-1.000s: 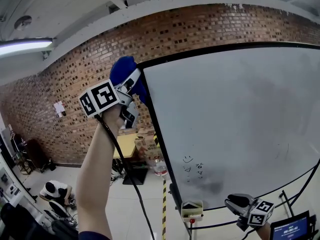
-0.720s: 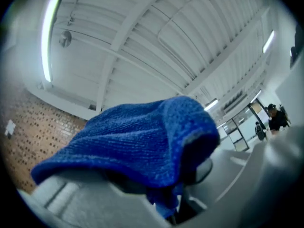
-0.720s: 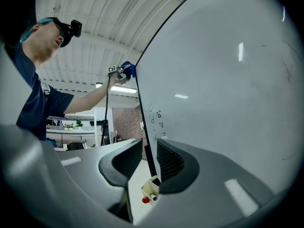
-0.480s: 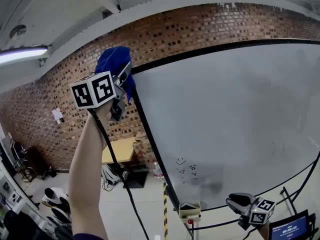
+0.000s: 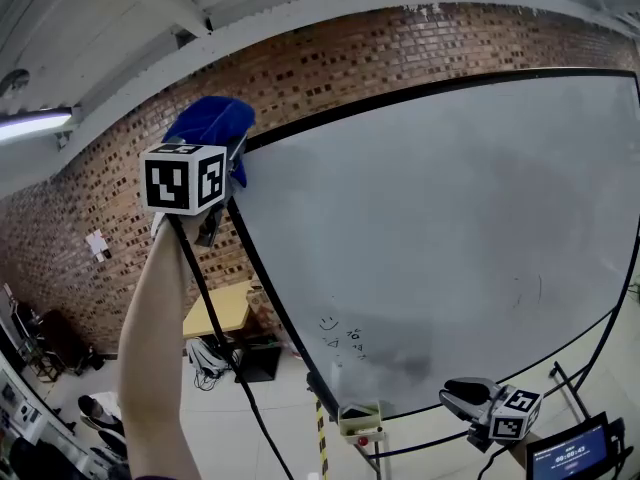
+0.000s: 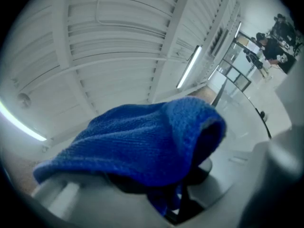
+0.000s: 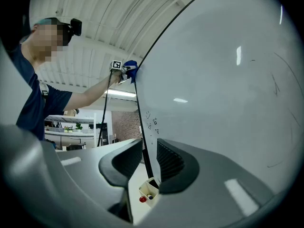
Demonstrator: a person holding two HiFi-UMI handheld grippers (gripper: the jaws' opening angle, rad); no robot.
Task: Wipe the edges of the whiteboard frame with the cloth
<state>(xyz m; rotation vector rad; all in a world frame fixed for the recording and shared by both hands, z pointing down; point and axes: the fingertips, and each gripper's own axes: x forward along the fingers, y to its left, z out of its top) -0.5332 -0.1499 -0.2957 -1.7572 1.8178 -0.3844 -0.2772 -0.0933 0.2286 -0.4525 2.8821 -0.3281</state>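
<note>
No word or number can be read with certainty. On the whiteboard (image 5: 450, 218), near its lower left corner, a small hand-drawn smiley face (image 5: 327, 322) is seen, and just beside it a few small handwritten marks (image 5: 356, 337) are found, too small to be made out. Black-and-white square coded markers, without letters, are carried on the left gripper's cube (image 5: 185, 178) and on the right gripper's cube (image 5: 515, 415). Light digits are shown on a blue screen (image 5: 572, 458) at the lower right, but they are too blurred to be read. A paper sheet (image 5: 97, 243) is fixed on the brick wall (image 5: 330, 68); its print is illegible.
</note>
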